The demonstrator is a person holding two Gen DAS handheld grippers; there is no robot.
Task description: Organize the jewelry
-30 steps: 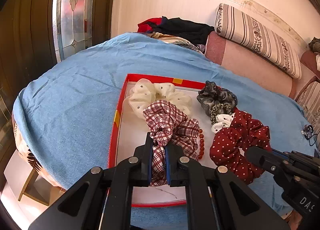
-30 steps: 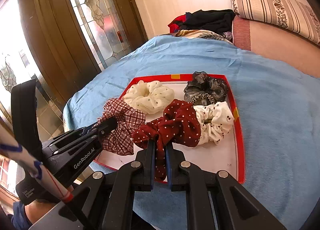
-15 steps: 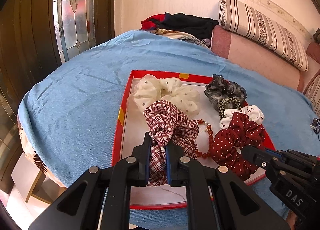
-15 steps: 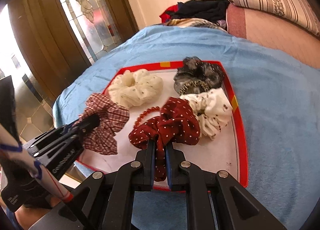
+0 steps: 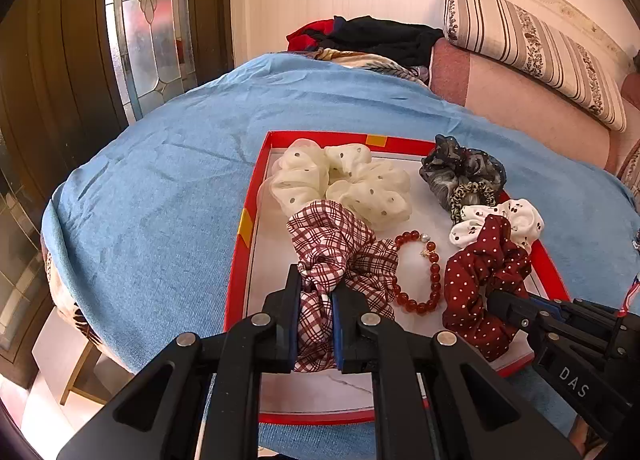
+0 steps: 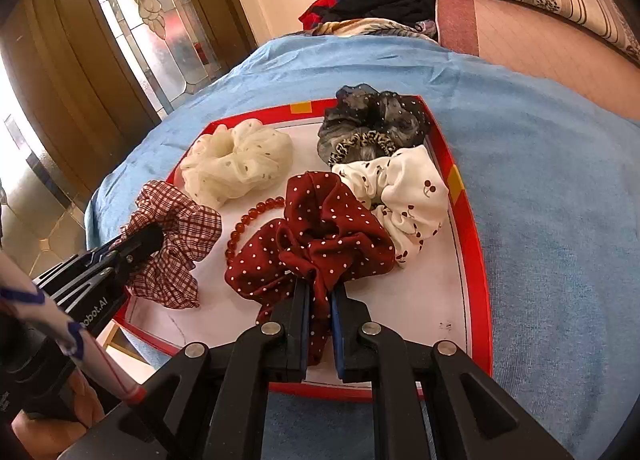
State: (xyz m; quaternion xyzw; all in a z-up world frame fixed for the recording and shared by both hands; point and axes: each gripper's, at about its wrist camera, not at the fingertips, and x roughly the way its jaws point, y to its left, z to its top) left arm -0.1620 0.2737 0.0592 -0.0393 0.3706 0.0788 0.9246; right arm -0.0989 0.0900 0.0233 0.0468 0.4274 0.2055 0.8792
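Note:
My left gripper [image 5: 316,280] is shut on a red-and-white plaid scrunchie [image 5: 340,244], held over the near left part of a red-rimmed white tray [image 5: 244,228]. My right gripper [image 6: 319,292] is shut on a dark red polka-dot scrunchie [image 6: 320,236], held over the tray's [image 6: 468,260] middle. The plaid scrunchie [image 6: 176,236] and left gripper [image 6: 140,244] show at left in the right wrist view. A red bead bracelet [image 5: 420,276] lies on the tray between the two scrunchies.
On the tray lie a cream dotted scrunchie [image 5: 340,180], a grey scrunchie [image 5: 460,172] with a small leopard band, and a white cherry-print scrunchie [image 5: 500,220]. The tray sits on a blue cloth [image 5: 160,196]. Clothes [image 5: 376,40] and a striped pillow [image 5: 532,40] lie behind.
Both grippers have moved forward and lower over the tray with their scrunchies. The red bead bracelet has come into view between them.

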